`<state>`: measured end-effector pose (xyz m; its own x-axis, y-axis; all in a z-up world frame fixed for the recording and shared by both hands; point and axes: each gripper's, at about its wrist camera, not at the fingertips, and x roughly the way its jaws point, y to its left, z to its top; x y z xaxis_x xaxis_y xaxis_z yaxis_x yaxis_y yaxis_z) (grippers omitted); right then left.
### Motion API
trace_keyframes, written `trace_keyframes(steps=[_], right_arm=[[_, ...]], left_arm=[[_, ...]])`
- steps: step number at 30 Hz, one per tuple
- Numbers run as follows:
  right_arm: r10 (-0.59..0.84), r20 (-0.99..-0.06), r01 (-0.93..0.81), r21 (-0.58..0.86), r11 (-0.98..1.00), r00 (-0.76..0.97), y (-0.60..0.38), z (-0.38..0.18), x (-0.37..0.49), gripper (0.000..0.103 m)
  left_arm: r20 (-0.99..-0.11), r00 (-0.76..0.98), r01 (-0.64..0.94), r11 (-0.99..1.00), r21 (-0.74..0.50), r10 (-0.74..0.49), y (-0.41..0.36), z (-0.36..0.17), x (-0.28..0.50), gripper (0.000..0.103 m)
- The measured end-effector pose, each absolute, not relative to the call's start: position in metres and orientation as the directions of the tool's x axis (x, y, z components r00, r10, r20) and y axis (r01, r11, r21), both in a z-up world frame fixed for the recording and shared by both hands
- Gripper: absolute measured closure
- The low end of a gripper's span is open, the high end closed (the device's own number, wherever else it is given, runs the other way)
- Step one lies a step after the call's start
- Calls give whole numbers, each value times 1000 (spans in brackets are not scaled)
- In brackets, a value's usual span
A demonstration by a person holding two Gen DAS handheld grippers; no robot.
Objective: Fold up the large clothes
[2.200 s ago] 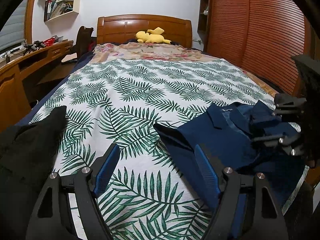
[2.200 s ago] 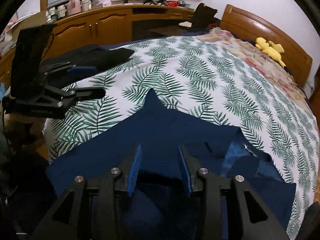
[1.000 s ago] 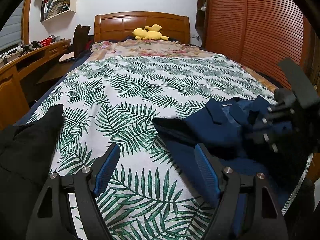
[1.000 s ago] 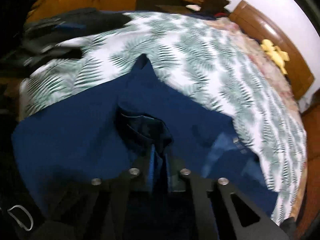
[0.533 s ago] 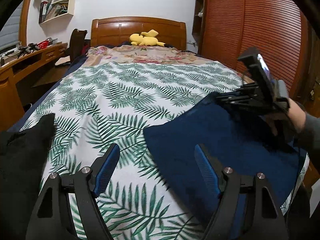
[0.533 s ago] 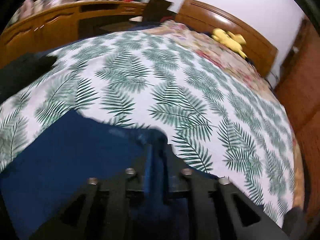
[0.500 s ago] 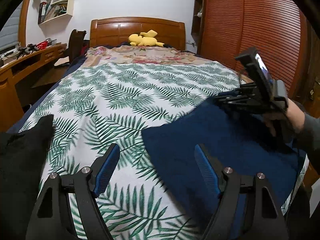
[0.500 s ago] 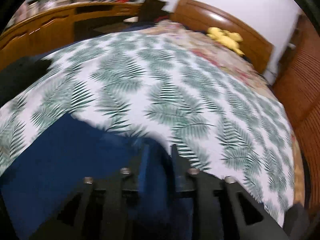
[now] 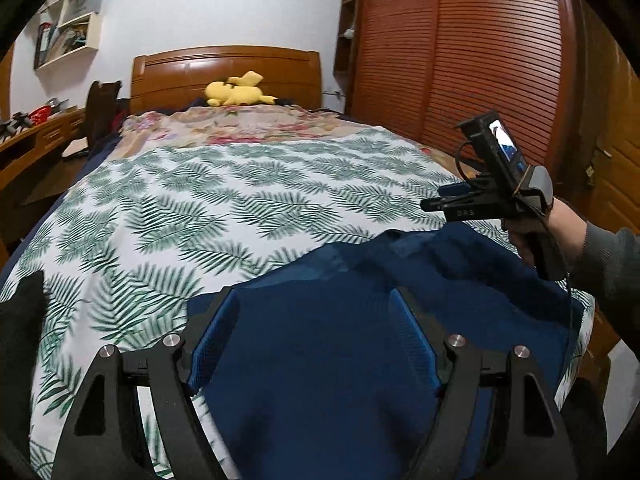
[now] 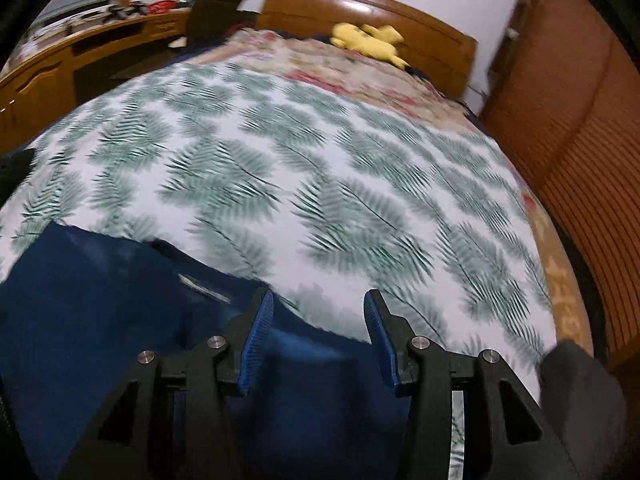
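Note:
A navy blue garment (image 9: 320, 360) lies spread flat at the near edge of the bed, its far edge folded over. My left gripper (image 9: 316, 320) hovers over its middle, jaws wide open, with cloth beneath them and nothing pinched. A hand holds my right gripper (image 9: 434, 202) above the garment's far right corner. In the right wrist view the right gripper (image 10: 318, 332) has its jaws opening, blue pads (image 10: 256, 336) apart, with nothing between them. The garment (image 10: 100, 320) lies below and to the left.
The bed carries a white sheet with green fern leaves (image 9: 240, 208) and a floral blanket (image 9: 240, 124) by the wooden headboard, where a yellow plush toy (image 9: 236, 94) lies. A black garment (image 9: 20, 340) sits at the left edge. A desk (image 10: 60, 68) stands left and a slatted wardrobe (image 9: 460, 60) right.
The right gripper carried a fold of the navy cloth across, let it go and opened. The garment now lies flatter. The left gripper shifted right, over the garment.

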<state>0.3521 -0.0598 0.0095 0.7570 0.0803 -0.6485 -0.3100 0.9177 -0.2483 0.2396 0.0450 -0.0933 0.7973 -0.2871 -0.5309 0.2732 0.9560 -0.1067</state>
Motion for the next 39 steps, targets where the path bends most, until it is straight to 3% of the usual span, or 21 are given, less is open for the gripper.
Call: trace_keyframes(steps=[8, 13, 14, 15, 16, 19, 22, 24, 30, 32, 34, 36, 39], right_arm=[[15, -718, -208, -182, 961, 696, -124, -17, 382, 54], [98, -776, -179, -20, 984, 623, -153, -35, 406, 54], [116, -776, -184, 0, 983, 619, -156, -36, 407, 58], [151, -770, -206, 27, 978, 620, -156, -36, 408, 88], [185, -762, -236, 44, 971, 621, -156, -35, 406, 99], [187, -668, -280, -34, 959, 720, -151, -14, 394, 100], [36, -574, -119, -107, 987, 818, -166, 5, 388, 100], [-82, -579, 7, -130, 991, 811, -183, 5, 397, 100], [-114, -644, 29, -142, 990, 756, -197, -14, 414, 100], [-106, -650, 21, -138, 990, 752, -192, -12, 410, 96], [-116, -641, 13, -163, 986, 759, -182, -3, 399, 84], [-84, -632, -22, -158, 987, 771, -176, 6, 389, 57], [-13, -630, -91, -132, 987, 777, -160, 11, 360, 52]], left_arm=[[-562, 769, 310, 947, -87, -304, 18, -102, 248, 25], [-591, 745, 318, 944, -92, -309, 13, -112, 255, 25], [-597, 740, 320, 943, -93, -310, 12, -114, 257, 25], [-604, 734, 322, 942, -93, -311, 11, -117, 258, 25], [-611, 728, 324, 941, -94, -311, 10, -119, 259, 25], [-629, 712, 325, 940, -99, -312, 9, -126, 263, 25], [-637, 704, 326, 940, -103, -314, 9, -129, 264, 25], [-641, 701, 325, 940, -102, -312, 8, -130, 264, 25], [-643, 700, 323, 941, -103, -311, 8, -131, 261, 25], [-643, 701, 323, 941, -101, -310, 8, -130, 261, 25], [-642, 703, 324, 941, -96, -307, 8, -130, 261, 25], [-637, 708, 326, 941, -89, -305, 7, -128, 260, 25], [-633, 712, 327, 941, -86, -305, 8, -127, 259, 25]])
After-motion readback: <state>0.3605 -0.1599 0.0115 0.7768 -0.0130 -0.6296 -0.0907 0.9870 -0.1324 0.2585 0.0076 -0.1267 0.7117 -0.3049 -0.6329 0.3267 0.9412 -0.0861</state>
